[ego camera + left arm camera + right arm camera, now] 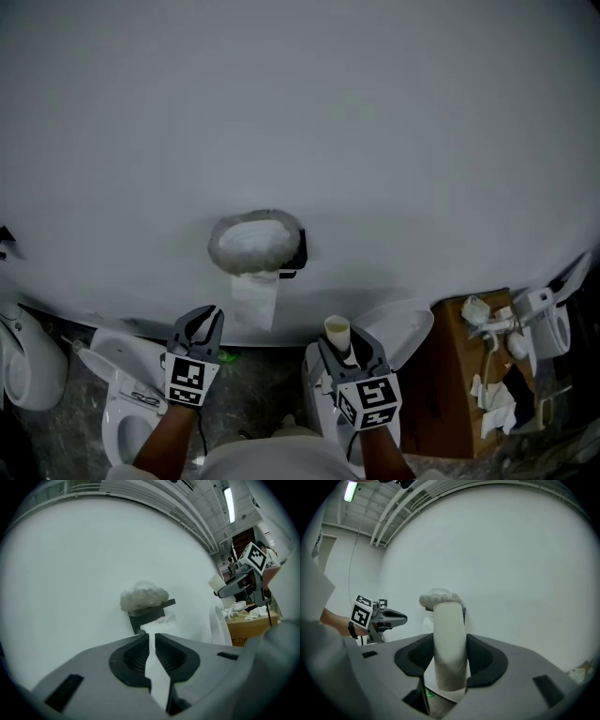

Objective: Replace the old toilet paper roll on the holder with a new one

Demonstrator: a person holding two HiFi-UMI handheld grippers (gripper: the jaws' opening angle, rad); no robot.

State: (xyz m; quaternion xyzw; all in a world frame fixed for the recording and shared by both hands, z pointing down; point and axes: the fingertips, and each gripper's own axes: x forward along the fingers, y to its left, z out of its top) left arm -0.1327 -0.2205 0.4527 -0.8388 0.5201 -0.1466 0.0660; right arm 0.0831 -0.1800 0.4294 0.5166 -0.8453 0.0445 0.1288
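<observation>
At a plain white wall (394,131), the left gripper (208,317) pinches a hanging paper strip (158,681) and the right gripper (343,341) clamps a cardboard tube (337,327).

I'm facing a plain white wall (300,112). White toilets (111,358) are standing on the speckled floor (253,380). A brown cardboard box (452,375) is sitting at the right.
</observation>
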